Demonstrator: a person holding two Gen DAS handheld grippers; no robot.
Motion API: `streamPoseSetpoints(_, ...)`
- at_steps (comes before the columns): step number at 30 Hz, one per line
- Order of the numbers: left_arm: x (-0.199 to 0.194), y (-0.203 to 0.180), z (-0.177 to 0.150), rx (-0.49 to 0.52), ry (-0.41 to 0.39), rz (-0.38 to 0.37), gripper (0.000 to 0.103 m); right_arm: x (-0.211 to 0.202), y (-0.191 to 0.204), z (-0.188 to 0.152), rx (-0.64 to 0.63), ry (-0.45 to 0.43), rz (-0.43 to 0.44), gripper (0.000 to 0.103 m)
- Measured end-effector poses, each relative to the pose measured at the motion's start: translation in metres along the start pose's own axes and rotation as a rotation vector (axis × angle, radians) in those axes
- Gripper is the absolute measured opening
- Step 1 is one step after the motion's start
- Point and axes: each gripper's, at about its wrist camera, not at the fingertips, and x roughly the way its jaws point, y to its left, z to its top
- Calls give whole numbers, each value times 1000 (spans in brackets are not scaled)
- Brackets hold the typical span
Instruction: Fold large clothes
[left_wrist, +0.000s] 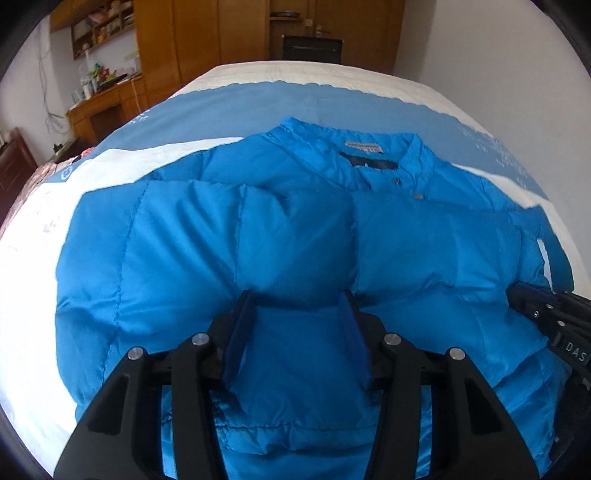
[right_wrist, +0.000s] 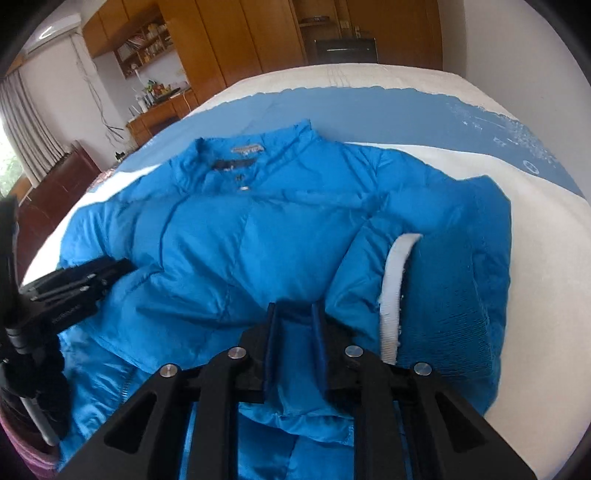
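A bright blue puffer jacket (left_wrist: 295, 221) lies front-up on the bed, its collar and label (left_wrist: 365, 147) at the far side. My left gripper (left_wrist: 297, 299) is shut on a thick fold of the near hem, and the fabric bulges between its pads. In the right wrist view the same jacket (right_wrist: 258, 229) fills the middle, with a sleeve and its white inner band (right_wrist: 393, 288) folded over at the right. My right gripper (right_wrist: 295, 310) is shut on the hem beside that sleeve. Each gripper shows in the other's view: the right gripper (left_wrist: 546, 314) and the left gripper (right_wrist: 81, 280).
The bed cover (left_wrist: 221, 107) is blue and white and extends beyond the collar. Wooden wardrobes (left_wrist: 203, 37) and a cluttered desk (left_wrist: 107, 107) stand past the bed's far left. A dark low cabinet (right_wrist: 59, 184) sits at the left bedside.
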Motion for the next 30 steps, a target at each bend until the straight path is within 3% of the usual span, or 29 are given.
streamPoseSetpoints(4, 4, -4, -3, 28, -13, 31, 47, 0, 3, -5, -17, -9, -20, 17)
streamPoseSetpoints(8, -16, -1, 4, 1, -65, 15, 37, -21, -6, 3, 35, -45, 69, 18)
streamPoseSetpoints(11, -34, -2, 18, 11, -142, 7, 41, -43, -5, 19, 2, -151, -14, 19)
streamPoseSetpoints(16, -11, 8, 36, -27, -78, -3, 43, -21, -26, 31, 59, -106, -50, 20)
streamPoseSetpoints(19, 14, 15, 31, -50, -16, -29, 45, 0, -37, 25, 71, -43, -47, 15)
streamPoseSetpoints(21, 19, 15, 28, -44, -12, -37, 45, 4, -39, 22, 76, -38, -34, 15)
streamPoseSetpoints(26, 20, 10, 23, -16, -30, -4, 45, 6, -27, 14, 19, -70, -94, 15)
streamPoseSetpoints(30, 20, 13, 22, -20, -47, -10, 45, 4, -34, 15, 41, -87, -56, 15)
